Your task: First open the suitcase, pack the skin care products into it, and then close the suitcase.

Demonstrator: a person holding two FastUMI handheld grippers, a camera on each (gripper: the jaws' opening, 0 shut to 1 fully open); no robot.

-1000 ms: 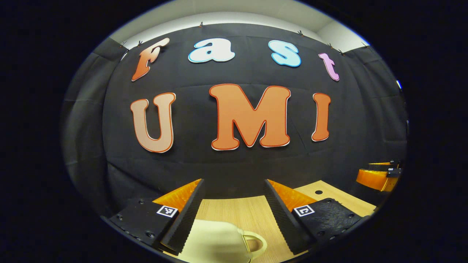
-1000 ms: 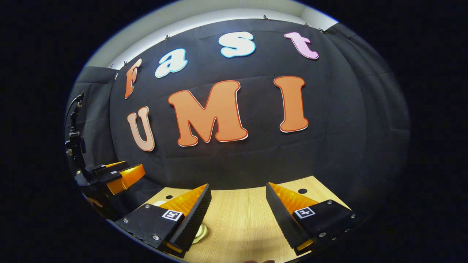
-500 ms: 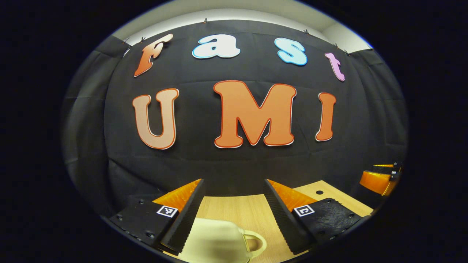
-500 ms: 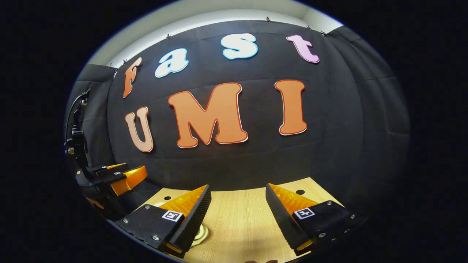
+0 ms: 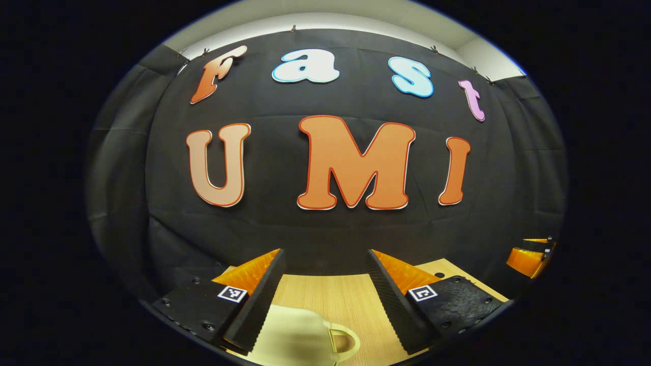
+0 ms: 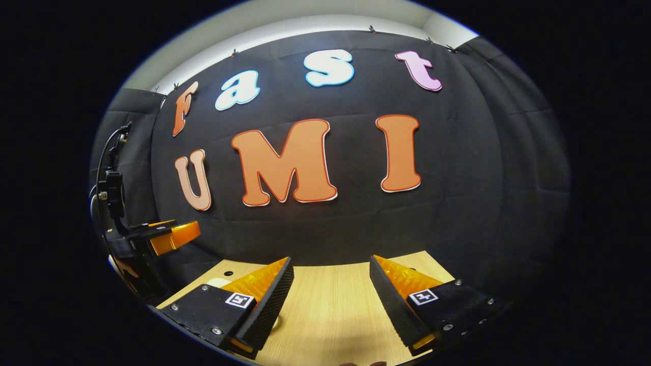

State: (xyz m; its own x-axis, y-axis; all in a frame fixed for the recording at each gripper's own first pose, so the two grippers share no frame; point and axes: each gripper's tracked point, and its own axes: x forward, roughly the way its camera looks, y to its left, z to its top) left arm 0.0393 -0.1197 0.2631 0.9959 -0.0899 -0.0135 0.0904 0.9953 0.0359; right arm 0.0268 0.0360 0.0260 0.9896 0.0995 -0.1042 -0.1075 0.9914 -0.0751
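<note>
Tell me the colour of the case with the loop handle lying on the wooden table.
Cream; the smooth case with a loop handle shows best in the left gripper view.

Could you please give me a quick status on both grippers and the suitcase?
Left gripper open, above cream suitcase. Right gripper open over bare wooden table. Suitcase untouched; nothing between the fingers.

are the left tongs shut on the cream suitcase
No, the left tongs stand open above the wooden table, with the suitcase low between the fingers and a clear gap at its handle side.
</note>
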